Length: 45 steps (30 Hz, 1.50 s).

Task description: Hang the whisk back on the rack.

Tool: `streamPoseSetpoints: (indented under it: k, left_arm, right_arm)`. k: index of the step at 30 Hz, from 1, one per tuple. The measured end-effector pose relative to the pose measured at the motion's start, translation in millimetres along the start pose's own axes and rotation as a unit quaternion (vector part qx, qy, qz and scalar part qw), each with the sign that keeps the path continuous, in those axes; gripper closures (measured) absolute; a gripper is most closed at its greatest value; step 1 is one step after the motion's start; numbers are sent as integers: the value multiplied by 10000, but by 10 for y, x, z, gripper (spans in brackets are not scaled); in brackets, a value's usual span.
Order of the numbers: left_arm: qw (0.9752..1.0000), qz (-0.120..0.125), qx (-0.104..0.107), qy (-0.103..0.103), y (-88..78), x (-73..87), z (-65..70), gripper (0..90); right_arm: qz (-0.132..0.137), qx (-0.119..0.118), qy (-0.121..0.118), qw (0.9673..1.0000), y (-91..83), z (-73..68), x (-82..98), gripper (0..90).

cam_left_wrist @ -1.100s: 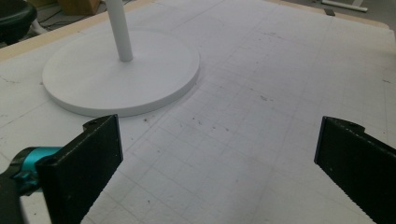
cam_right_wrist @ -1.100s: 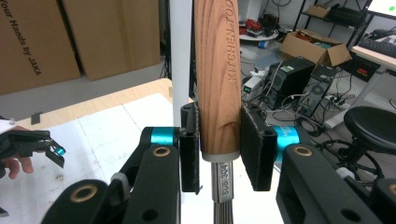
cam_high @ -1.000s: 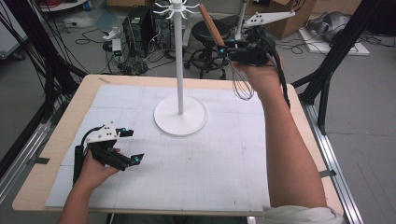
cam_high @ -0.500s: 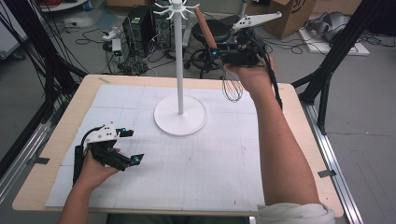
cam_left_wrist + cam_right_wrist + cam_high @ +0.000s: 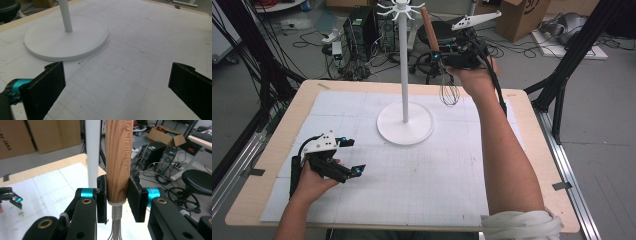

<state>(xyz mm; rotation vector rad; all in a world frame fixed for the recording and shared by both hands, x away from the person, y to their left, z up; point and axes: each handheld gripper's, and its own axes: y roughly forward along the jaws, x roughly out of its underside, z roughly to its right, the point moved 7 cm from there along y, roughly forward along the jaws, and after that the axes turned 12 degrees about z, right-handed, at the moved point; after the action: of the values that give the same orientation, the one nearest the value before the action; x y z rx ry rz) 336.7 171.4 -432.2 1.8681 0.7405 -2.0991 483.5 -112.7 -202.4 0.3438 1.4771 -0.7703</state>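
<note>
Whisk [image 5: 443, 70]: wooden handle clamped upright in right claw [image 5: 437, 54], wires hung below, beside white stand [image 5: 404, 75]. Left claw [image 5: 353, 157]: spread wide, nothing held, low over bench [image 5: 522, 150].

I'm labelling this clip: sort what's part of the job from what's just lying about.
In the job:
- whisk, wooden handle clamped in the right gripper
- white hook stand

Lying about:
- left gripper, jaws open, resting on the table
- cardboard boxes, stool on the floor
</note>
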Motion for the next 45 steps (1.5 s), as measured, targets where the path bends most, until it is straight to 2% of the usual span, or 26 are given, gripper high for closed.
streamPoseSetpoints:
  k: [14,16,18,21,25,31,45]
  left_arm:
    - [10000,0,-14,-5,-7,4,-2,16]
    - [10000,-7,-7,-16,-5,6,1,16]
    - [10000,-14,2,-6,-4,7,1,16]
    - [10000,-13,11,-10,-1,8,3,16]
    - [10000,5,-1,-4,1,4,1,16]
    - [10000,14,4,-3,2,1,2,16]
    - [9999,88,52,-25,-1,-22,16,16]
  right_arm:
    - [-140,6,42,9999,97,-42,-6,710]
    - [-193,31,-29,9998,104,-51,5,703]
    - [-202,34,-64,9998,103,-72,15,665]
    - [-128,56,-72,9999,87,-79,10,557]
    - [-138,-23,-146,9998,42,-101,12,513]
    - [-71,-272,-258,9993,-66,-184,39,468]
    - [216,-605,-169,9978,-377,-349,197,361]
